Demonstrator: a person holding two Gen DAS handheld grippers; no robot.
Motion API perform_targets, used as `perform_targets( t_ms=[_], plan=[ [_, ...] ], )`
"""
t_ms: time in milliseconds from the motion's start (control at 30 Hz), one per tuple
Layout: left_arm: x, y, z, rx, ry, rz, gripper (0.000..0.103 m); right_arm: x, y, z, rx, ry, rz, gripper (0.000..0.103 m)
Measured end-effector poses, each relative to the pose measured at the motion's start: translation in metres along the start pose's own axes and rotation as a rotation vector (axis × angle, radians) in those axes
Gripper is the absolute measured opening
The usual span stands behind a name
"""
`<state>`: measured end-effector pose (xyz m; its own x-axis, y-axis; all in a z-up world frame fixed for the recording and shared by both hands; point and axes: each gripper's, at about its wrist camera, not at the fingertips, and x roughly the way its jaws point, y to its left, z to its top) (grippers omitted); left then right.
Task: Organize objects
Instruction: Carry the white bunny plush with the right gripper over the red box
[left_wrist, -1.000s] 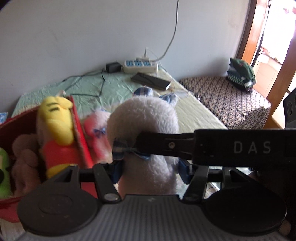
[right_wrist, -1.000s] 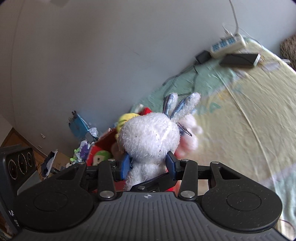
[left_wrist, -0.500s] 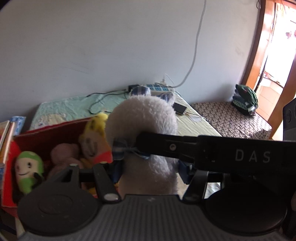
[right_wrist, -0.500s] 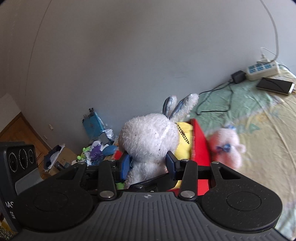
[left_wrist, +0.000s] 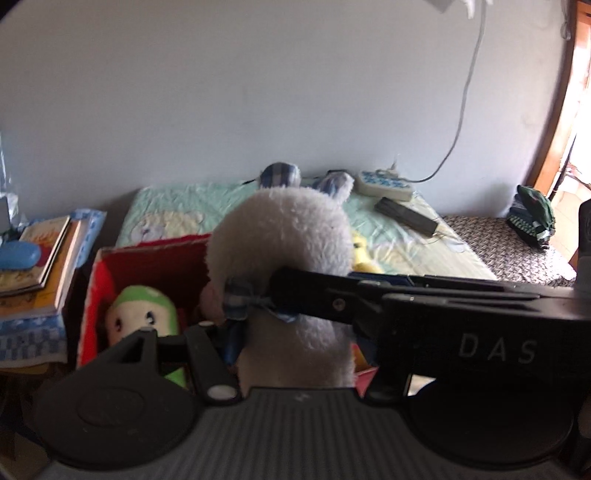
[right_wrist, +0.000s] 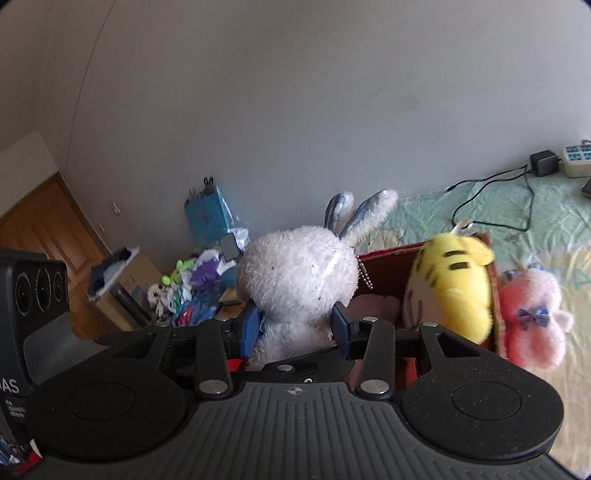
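Note:
A white plush bunny (left_wrist: 284, 236) with blue checked ears and a bow is held upright over the open red box (left_wrist: 147, 254). My left gripper (left_wrist: 295, 343) is shut on its body. My right gripper (right_wrist: 295, 326) is shut on the same white bunny (right_wrist: 299, 277), blue pads pressed against both sides; one of its black fingers (left_wrist: 314, 291) crosses the bunny's neck in the left wrist view. Inside the red box (right_wrist: 388, 266) lie a green-hooded plush (left_wrist: 144, 314), a brownish plush and a yellow plush (right_wrist: 450, 284). A pink plush (right_wrist: 535, 321) sits outside the box's right wall.
The box stands on a green-and-yellow bedsheet (left_wrist: 399, 254). A stack of books (left_wrist: 37, 258) lies left of it. A power strip (left_wrist: 384, 184), a black device (left_wrist: 406, 218) and a cable (right_wrist: 495, 199) are farther back. A cluttered pile (right_wrist: 192, 280) stands by the wall.
Both grippers have swung left with the bunny still held. The red box has come under and behind the bunny, and the pink plush has passed to the right.

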<state>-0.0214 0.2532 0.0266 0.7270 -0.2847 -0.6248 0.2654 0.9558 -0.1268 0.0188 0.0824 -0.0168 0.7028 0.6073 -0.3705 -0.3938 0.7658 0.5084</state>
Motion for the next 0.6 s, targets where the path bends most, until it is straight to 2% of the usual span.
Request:
perform_targets(
  t_ms=[267,600],
  plan=[
    [0.021,0.034,-0.008,-0.042,0.055,0.01,0.063,0.032,0.003,-0.005,0.023,0.068,-0.019,0.045],
    [0.04,0.049,-0.019,-0.028,0.094,0.038,0.063,0.064,0.004,-0.004,0.002,0.123,-0.09,0.042]
  ],
)
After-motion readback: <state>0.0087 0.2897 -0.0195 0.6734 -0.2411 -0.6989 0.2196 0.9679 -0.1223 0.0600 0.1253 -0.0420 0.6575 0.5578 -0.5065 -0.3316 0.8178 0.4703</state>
